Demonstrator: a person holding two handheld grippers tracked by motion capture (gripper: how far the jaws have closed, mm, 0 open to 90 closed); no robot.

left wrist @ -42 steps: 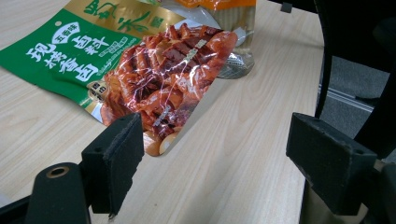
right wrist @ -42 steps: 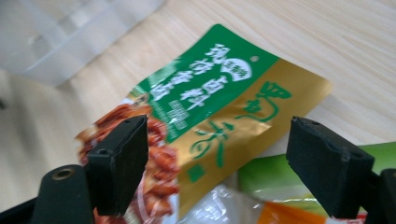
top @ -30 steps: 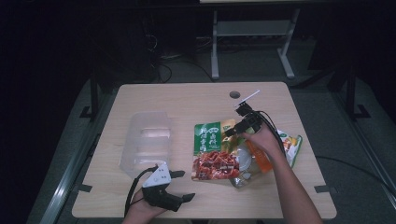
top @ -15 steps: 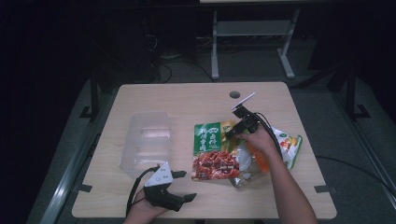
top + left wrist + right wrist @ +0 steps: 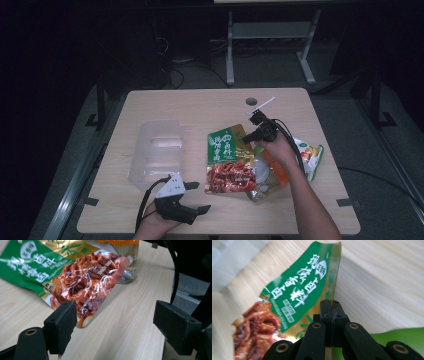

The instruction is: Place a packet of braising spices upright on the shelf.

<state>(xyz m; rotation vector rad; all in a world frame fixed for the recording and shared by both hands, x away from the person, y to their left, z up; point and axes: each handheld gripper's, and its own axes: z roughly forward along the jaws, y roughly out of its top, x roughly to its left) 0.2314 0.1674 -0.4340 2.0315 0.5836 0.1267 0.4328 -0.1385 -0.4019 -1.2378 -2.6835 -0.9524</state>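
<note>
**Asker:** Dark room, I gather. What is the largest thing in it?

**Describer:** Dim surroundings, yes, with a pale wooden table [image 5: 200, 107] lit in the middle and a metal stand on the floor behind it. On the table's left part lies a clear plastic tray [image 5: 155, 152], well apart from the snack packets.

**Asker:** Which packets?

**Describer:** A green and red snack pouch [image 5: 229, 162] lies near the table's centre, printed with white characters, showing reddish food through its clear lower half. Beside it, under the person's right forearm, sit an orange packet [image 5: 276, 170] and a green and white packet [image 5: 311, 156].

**Asker:** And the tools?

**Describer:** The right gripper [image 5: 253, 133] has just been closing, and its jaws are clamped on the pouch's upper right edge. In the right gripper view that edge [image 5: 335, 272] stands up from between the pressed pads [image 5: 326, 312], lifted off the wood.

**Asker:** The other one?

**Describer:** The left gripper [image 5: 196, 197] rests near the table's front edge, jaws spread wide and holding nothing. In the left gripper view the pouch's red end [image 5: 92, 280] lies just ahead of its pads [image 5: 63, 325].
</note>
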